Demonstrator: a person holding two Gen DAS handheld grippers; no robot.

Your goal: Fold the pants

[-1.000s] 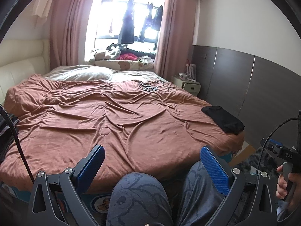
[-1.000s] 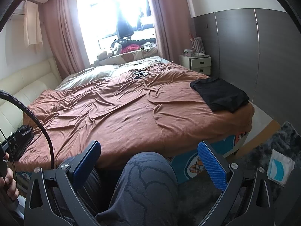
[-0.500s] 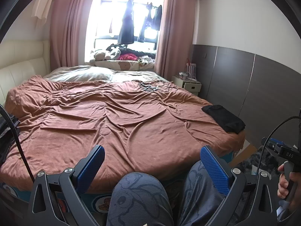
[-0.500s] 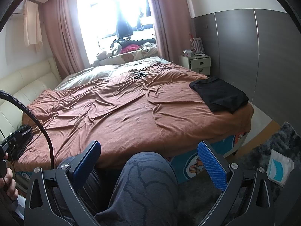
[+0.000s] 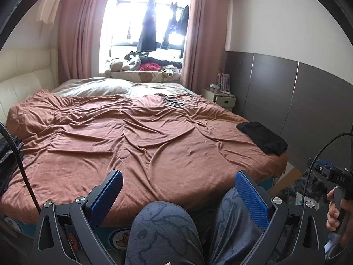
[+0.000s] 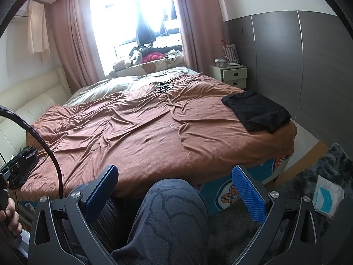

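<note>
Both grippers, left gripper [image 5: 178,193] and right gripper [image 6: 174,186], spread, empty, low frame. Black folded garment [image 6: 257,113] right of frame, far bed corner; risk: long reach, grabbing bedspread [image 6: 143,130] too.

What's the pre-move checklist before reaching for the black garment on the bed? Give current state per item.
1. Left gripper open and holding nothing: ok.
2. Right gripper open and holding nothing: ok.
3. Black garment in view, lying near the bed's right edge: ok.
4. Garment already folded or still loose, and whether it is the pants: cannot tell; it reads as a dark, flattish heap.
5. Room on the brown blanket for folding: ok; only a tangle of cables sits at the far end.
6. Path from the fingers to the garment: not ok yet; the person's knee sits between the fingers, and both grippers are low at the bed's near edge.
</note>
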